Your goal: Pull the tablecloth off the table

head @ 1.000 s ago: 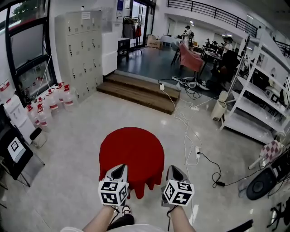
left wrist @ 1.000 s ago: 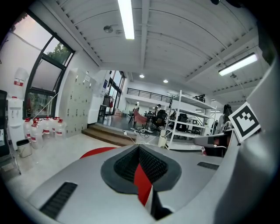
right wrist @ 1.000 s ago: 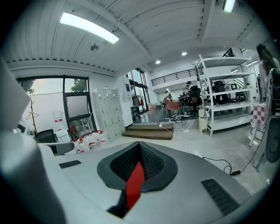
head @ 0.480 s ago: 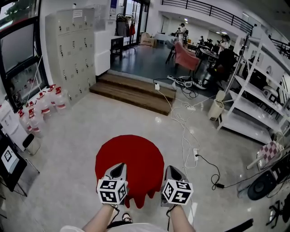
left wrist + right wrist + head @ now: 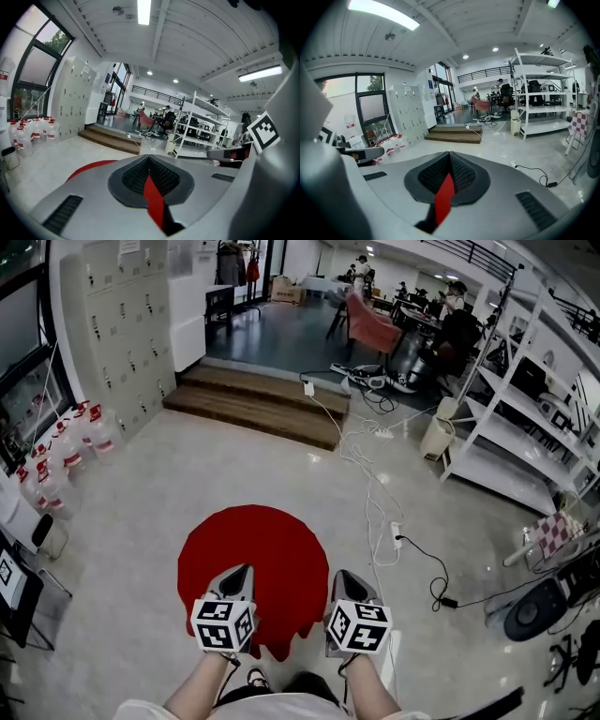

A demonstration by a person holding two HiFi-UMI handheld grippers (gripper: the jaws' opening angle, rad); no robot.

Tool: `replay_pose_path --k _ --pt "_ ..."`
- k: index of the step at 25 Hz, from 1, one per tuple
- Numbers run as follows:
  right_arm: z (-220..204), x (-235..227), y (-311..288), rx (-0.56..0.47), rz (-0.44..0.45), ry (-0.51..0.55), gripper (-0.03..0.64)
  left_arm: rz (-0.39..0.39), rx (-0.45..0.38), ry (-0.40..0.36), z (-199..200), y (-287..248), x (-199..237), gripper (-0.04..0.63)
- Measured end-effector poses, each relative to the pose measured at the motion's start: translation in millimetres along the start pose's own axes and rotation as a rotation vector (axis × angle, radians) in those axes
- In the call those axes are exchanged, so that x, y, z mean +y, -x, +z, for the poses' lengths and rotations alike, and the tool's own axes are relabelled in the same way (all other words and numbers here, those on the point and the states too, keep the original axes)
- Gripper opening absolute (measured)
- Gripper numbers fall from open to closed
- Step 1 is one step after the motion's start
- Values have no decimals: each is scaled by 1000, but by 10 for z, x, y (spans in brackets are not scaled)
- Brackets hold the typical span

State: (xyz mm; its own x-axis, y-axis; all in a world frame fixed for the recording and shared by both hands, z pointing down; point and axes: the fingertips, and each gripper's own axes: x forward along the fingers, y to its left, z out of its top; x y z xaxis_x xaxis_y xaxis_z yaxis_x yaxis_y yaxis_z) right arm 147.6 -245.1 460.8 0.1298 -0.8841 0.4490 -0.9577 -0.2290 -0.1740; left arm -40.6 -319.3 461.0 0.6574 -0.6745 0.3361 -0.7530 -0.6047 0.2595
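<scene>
Evidently the red tablecloth (image 5: 253, 554) is light, soft and limp. It drapes over the small round table just in front of me, its hem hanging in folds. My left hand-held gripper (image 5: 240, 570) and right hand-held gripper (image 5: 343, 576) are each clamped on the near hem, a sensible hold. Floor (image 5: 141, 521) surrounds the table, and white cables (image 5: 380, 512) trail to the right.

Your left claw (image 5: 241, 571) and right claw (image 5: 343, 576) were grey, and their cubes (image 5: 223, 624) were patterned in black and white squares. Ahead of both claws, the tablecloth (image 5: 253, 549) was plain red. The floor (image 5: 141, 521) around it was pale grey.
</scene>
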Motion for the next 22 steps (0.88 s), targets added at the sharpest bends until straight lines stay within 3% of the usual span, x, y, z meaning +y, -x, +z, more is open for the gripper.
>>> replay_pose_path --k 5,11,22 --pt "-30 -189 -202 52 36 -8 25 31 55 5 -125 -180 -137 17" --pt "-31 -278 -326 84 78 20 25 65 58 8 -128 -309 -233 17" --pt "-329 -584 -366 153 57 -4 25 55 160 35 -589 -457 -449 17"
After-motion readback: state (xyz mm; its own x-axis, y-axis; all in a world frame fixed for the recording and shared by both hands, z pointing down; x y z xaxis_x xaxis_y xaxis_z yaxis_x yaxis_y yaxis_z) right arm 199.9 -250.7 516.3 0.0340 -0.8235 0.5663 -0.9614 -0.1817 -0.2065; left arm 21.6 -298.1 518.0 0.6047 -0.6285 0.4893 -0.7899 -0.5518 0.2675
